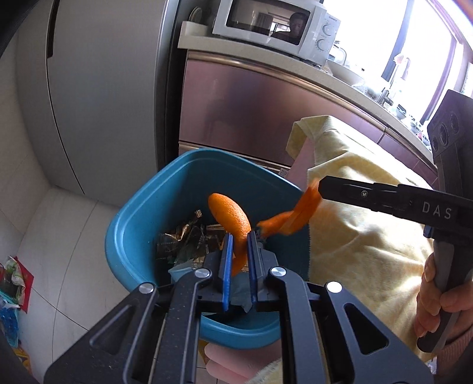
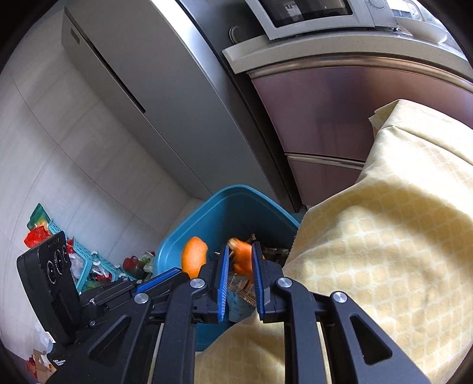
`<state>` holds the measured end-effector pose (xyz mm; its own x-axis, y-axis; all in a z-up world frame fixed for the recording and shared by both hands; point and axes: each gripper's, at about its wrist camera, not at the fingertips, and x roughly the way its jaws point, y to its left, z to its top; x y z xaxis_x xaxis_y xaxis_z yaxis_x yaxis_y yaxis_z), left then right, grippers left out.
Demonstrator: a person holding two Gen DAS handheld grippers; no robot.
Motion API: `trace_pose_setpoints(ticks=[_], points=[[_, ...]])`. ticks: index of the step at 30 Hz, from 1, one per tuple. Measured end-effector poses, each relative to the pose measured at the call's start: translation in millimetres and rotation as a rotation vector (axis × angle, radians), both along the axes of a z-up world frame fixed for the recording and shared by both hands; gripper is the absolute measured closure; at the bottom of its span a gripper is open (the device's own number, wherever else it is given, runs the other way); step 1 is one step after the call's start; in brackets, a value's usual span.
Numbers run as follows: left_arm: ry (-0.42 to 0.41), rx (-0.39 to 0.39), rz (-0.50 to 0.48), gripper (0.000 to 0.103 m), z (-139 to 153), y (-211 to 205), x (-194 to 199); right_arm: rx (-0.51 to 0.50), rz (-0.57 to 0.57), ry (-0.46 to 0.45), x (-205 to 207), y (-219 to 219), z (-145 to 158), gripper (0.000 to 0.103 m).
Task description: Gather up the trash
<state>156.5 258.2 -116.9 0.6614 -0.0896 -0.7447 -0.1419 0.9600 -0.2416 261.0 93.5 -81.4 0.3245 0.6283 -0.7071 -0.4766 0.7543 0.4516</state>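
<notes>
A blue plastic bin (image 1: 139,218) stands beside the table, with shiny wrappers (image 1: 183,239) inside. My left gripper (image 1: 239,236) is shut on a piece of orange peel (image 1: 230,215) and holds it over the bin. My right gripper (image 2: 240,251) reaches in from the right above the bin rim; a blurred strip of orange peel (image 1: 298,212) hangs at its tip, and it shows between the pads in the right wrist view (image 2: 241,252). The bin (image 2: 230,206) and the left gripper's peel (image 2: 193,255) also show there.
A table under a yellow cloth (image 1: 360,224) lies to the right of the bin. A grey fridge (image 1: 97,88) and a steel cabinet with a microwave (image 1: 272,26) stand behind. Baskets and clutter (image 2: 82,260) lie on the tiled floor at the left.
</notes>
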Motion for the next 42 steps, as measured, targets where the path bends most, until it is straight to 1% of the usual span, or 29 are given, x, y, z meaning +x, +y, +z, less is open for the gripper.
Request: trace_pose_setpoints(ticks=[5, 9, 12, 14, 15, 16, 17, 18, 20, 21, 22, 23, 24, 25, 26, 29, 32, 36, 42], points=[[0.010, -0.023, 0.010, 0.092, -12, 5, 7, -0.014, 0.000, 0.005, -4, -1, -2, 0.086], [-0.007, -0.016, 0.010, 0.085, -10, 2, 1, 0.000, -0.002, -0.013, -12, -8, 4, 0.082], [-0.045, 0.013, 0.000, 0.078, 0, -6, -8, 0.008, -0.001, -0.059, -23, -18, 14, 0.073], [-0.080, 0.026, -0.008, 0.062, 11, -13, -17, 0.014, -0.001, -0.098, -34, -29, 22, 0.064], [-0.097, 0.027, -0.014, 0.060, 17, -16, -22, 0.015, -0.007, -0.119, -40, -36, 27, 0.061], [-0.121, 0.031, -0.021, 0.056, 23, -21, -27, 0.013, -0.019, -0.142, -46, -44, 31, 0.055], [-0.142, 0.035, -0.027, 0.051, 29, -25, -32, 0.016, -0.029, -0.163, -52, -52, 36, 0.052], [-0.164, 0.040, -0.033, 0.048, 35, -31, -37, 0.018, -0.042, -0.188, -59, -61, 41, 0.051], [-0.209, 0.051, -0.049, 0.038, 47, -42, -47, 0.010, -0.075, -0.236, -70, -77, 47, 0.038], [-0.228, 0.056, -0.057, 0.036, 52, -49, -52, 0.006, -0.094, -0.258, -77, -86, 50, 0.036], [-0.248, 0.058, -0.066, 0.030, 57, -55, -57, 0.000, -0.112, -0.282, -83, -95, 52, 0.032], [-0.269, 0.063, -0.075, 0.023, 61, -62, -61, -0.014, -0.133, -0.307, -91, -103, 55, 0.024], [-0.288, 0.076, -0.081, 0.020, 65, -69, -66, -0.030, -0.160, -0.334, -99, -111, 56, 0.021], [-0.305, 0.089, -0.085, 0.012, 68, -76, -71, -0.045, -0.189, -0.362, -108, -120, 57, 0.015], [-0.321, 0.099, -0.087, 0.006, 70, -84, -74, -0.056, -0.214, -0.385, -116, -128, 58, 0.012], [-0.357, 0.092, -0.081, 0.006, 78, -101, -84, -0.087, -0.285, -0.443, -134, -149, 60, 0.007], [-0.384, 0.079, -0.065, 0.006, 83, -117, -93, -0.129, -0.364, -0.505, -154, -168, 60, 0.007], [-0.414, 0.110, -0.059, 0.006, 87, -142, -106, -0.164, -0.455, -0.564, -173, -198, 61, 0.007], [-0.456, 0.154, -0.059, 0.006, 90, -170, -123, -0.179, -0.528, -0.593, -196, -224, 60, 0.007]])
